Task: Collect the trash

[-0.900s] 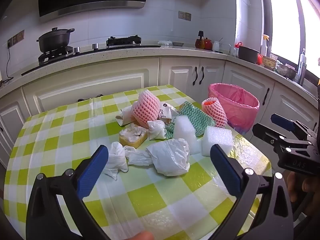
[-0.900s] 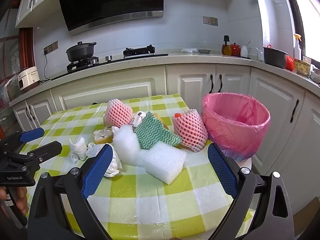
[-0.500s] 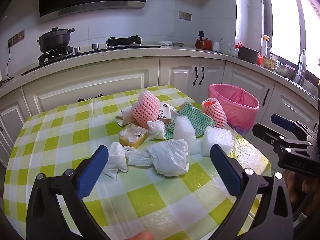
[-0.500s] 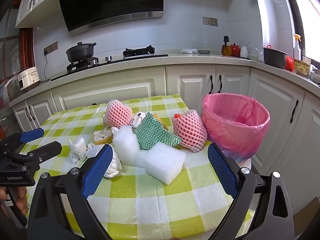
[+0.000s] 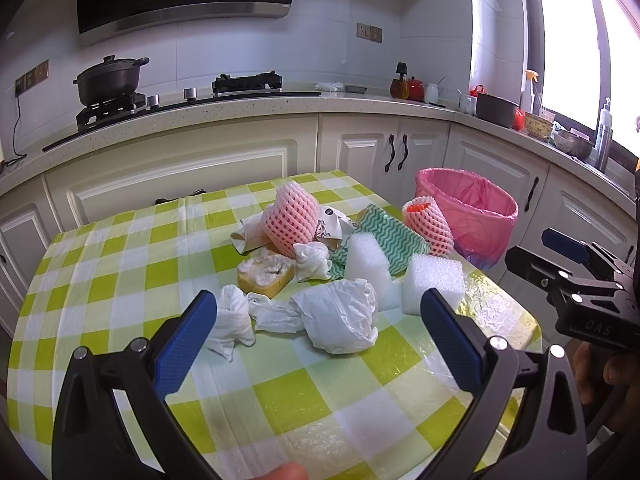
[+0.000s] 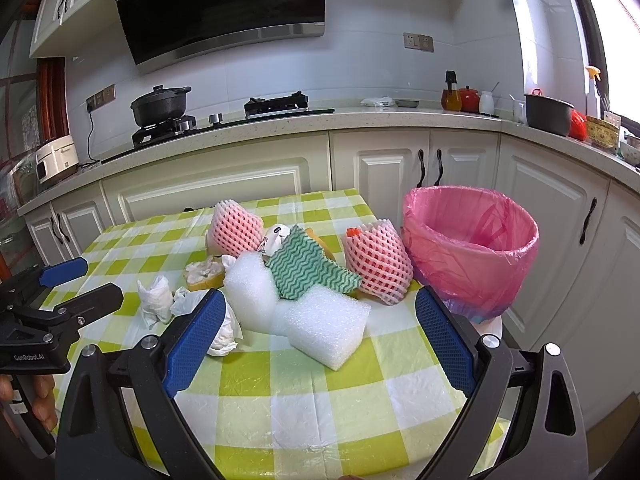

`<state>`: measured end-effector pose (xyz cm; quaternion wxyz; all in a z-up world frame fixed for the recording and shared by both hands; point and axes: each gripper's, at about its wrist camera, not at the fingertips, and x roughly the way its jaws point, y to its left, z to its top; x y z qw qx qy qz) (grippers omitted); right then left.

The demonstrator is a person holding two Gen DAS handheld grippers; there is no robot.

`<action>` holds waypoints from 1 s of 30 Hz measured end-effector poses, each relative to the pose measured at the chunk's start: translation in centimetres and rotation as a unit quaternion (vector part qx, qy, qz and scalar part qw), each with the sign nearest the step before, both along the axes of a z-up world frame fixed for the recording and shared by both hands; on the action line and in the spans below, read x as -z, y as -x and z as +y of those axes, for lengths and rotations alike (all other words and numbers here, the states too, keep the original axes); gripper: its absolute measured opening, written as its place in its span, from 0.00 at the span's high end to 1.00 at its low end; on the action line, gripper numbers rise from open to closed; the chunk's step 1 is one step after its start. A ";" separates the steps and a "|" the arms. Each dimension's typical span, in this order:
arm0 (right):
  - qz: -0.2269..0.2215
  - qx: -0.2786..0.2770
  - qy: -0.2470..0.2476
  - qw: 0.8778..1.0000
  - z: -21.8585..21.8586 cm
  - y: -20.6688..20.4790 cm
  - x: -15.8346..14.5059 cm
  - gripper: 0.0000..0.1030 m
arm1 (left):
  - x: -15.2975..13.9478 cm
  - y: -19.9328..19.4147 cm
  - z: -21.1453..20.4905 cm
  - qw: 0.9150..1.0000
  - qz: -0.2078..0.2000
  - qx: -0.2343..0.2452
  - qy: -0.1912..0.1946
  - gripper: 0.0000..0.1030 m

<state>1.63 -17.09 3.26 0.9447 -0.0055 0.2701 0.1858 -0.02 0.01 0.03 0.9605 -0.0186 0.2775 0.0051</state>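
Crumpled white plastic bag is lying just ahead of my left gripper, jaws gaping, gripping nothing. White foam block is sitting ahead of my right gripper, likewise wide and empty. Pink-lined round bin is standing ahead-right, off the checked green table.

The pink bin hides its lower part behind the counter edge. The green cloth covers something yellow I cannot identify. My hand is cut off at the left edge.
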 end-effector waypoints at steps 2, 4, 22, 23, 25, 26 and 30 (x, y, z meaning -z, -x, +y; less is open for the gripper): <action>0.000 0.000 0.001 1.000 0.0 0.0 0.0 0.13 | 0.0 0.0 0.0 1.000 0.000 0.000 0.000 0.04; 0.000 0.000 -0.001 1.000 0.0 0.0 0.0 0.13 | 0.0 0.0 0.0 1.000 -0.001 0.000 -0.001 0.04; 0.000 0.000 -0.001 1.000 0.0 -0.2 -0.1 0.13 | 0.0 0.0 0.0 1.000 -0.001 0.000 0.000 0.04; 0.000 0.001 -0.001 1.000 0.0 -0.1 -0.1 0.13 | 0.0 0.0 0.0 1.000 -0.001 0.000 0.000 0.04; 0.000 0.001 0.000 1.000 0.0 -0.2 -0.1 0.13 | 0.0 0.0 0.1 1.000 -0.001 0.000 0.000 0.04; 0.000 0.000 -0.001 1.000 0.0 -0.2 -0.1 0.13 | 0.0 0.0 0.1 1.000 -0.001 0.000 0.001 0.04; 0.001 0.001 -0.001 1.000 0.0 -0.2 -0.1 0.13 | 0.0 0.0 -0.1 1.000 -0.001 0.000 0.000 0.04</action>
